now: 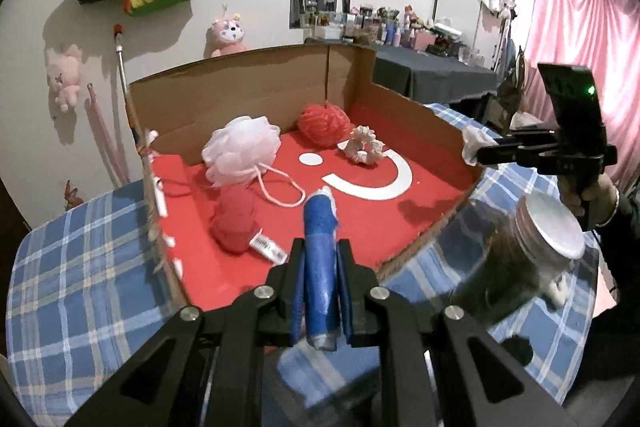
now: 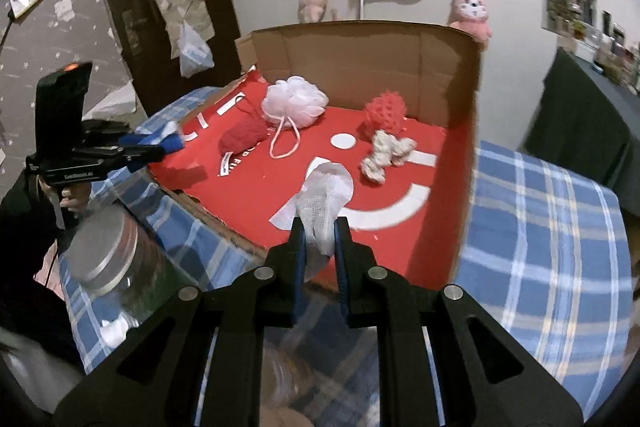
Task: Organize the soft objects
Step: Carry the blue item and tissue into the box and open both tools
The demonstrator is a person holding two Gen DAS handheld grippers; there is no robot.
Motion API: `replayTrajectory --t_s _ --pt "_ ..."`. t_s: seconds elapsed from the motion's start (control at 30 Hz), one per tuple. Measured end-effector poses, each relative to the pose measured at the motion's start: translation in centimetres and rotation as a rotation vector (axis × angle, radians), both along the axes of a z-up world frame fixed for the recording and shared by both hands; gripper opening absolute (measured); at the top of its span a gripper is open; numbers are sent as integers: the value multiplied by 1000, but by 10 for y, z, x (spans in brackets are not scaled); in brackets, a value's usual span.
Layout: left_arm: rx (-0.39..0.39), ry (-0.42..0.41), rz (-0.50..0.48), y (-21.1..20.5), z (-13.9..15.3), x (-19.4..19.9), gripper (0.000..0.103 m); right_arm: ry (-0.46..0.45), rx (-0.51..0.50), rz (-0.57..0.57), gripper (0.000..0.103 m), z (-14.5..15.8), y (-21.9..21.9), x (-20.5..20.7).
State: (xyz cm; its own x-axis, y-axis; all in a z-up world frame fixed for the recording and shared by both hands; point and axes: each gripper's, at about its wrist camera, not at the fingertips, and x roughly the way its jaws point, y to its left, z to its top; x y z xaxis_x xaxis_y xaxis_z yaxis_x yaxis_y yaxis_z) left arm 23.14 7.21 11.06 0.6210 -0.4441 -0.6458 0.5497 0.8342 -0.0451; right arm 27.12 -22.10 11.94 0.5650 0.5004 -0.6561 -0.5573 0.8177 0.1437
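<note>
My left gripper (image 1: 320,247) is shut on a rolled blue cloth (image 1: 319,259) and holds it over the near edge of the red cardboard box (image 1: 400,227). My right gripper (image 2: 319,227) is shut on a white mesh cloth (image 2: 326,199) above the box's (image 2: 400,259) near side. Inside the box lie a white bath pouf (image 1: 240,151), a red crocheted ball (image 1: 325,123), a red yarn bundle (image 1: 236,219) and a cream scrunchie (image 1: 364,147). The right gripper also shows in the left wrist view (image 1: 476,147), and the left gripper shows in the right wrist view (image 2: 168,143).
The box sits on a blue plaid cloth (image 1: 72,267). A glass jar with a metal lid (image 1: 532,251) stands beside the box, near both grippers; it also shows in the right wrist view (image 2: 116,263). A cluttered dark table (image 1: 432,67) stands behind.
</note>
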Motion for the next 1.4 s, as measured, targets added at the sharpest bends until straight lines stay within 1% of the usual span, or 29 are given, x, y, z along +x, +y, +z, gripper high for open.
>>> replayTrajectory --t_s 0.2,0.33,0.37,0.43,0.5,0.53,0.67,0.73,0.87,1.1,1.27,1.4 --pt "63 46 7 -34 9 30 16 50 -55 48 13 9 30 37" --pt "64 123 -10 -57 11 58 16 111 -72 51 13 8 46 68" --pt "62 138 -8 -61 9 62 16 126 -75 48 13 6 50 76" --pt "53 202 9 -71 6 83 16 170 -91 34 13 -1 56 94" --pt "56 240 37 -78 2 98 16 198 -91 28 13 -7 59 107" --pt "62 256 48 -81 -1 105 16 227 -88 27 13 -12 61 117" --pt "82 306 88 -87 -15 134 16 295 -93 17 13 -26 66 140" --pt "75 327 96 -87 -19 144 16 311 -121 17 13 -32 72 148" --pt "89 347 109 -87 -29 155 16 321 -149 25 13 -37 80 157" --pt "114 344 118 -87 -34 160 16 329 -196 25 13 -42 92 166" --pt "126 353 132 -82 -38 165 26 341 -215 19 13 -48 95 171" --pt "122 363 140 -78 -42 170 29 344 -225 16 14 -50 97 173"
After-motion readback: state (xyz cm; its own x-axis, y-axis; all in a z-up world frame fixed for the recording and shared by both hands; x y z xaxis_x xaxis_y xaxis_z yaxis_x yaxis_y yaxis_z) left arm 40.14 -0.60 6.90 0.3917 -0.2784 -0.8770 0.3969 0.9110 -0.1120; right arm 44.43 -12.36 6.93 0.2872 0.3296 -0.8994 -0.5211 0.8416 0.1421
